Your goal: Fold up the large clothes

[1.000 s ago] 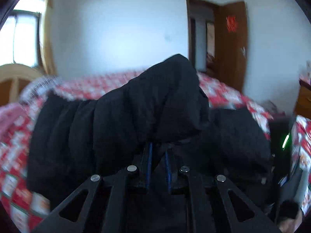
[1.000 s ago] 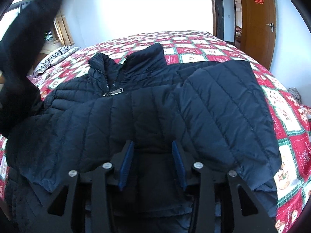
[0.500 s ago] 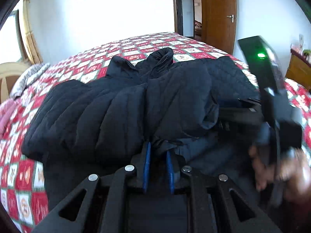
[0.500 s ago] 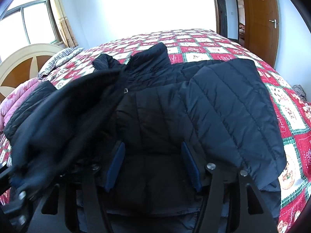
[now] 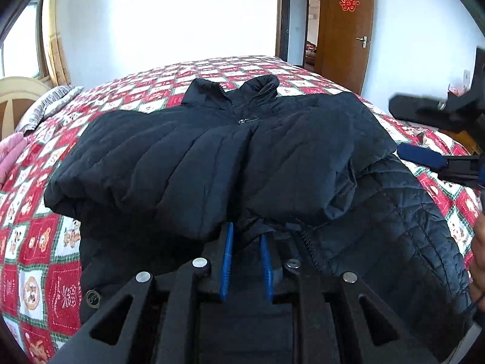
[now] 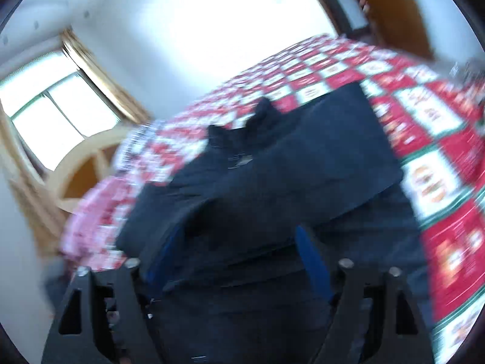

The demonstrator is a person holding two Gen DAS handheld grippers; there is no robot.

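A black quilted jacket (image 5: 212,157) lies on the bed, collar at the far end, both sleeves folded across its front. My left gripper (image 5: 245,236) is nearly closed on a fold of the left sleeve's cuff, low over the jacket's hem. My right gripper (image 6: 239,242) is wide open and empty above the jacket (image 6: 272,166); its view is tilted and blurred. It also shows at the right edge of the left wrist view (image 5: 424,154), beside the jacket.
A red, white and green checkered bedspread (image 5: 36,236) covers the bed. A striped pillow (image 5: 48,106) and wooden headboard (image 5: 18,97) are at left. A brown door (image 5: 348,30) stands at the back right. A window (image 6: 57,112) is at left.
My left gripper has brought the left sleeve down across the jacket's front and lowered it flat. My right gripper has opened wider, drawn off to the right and tilted.
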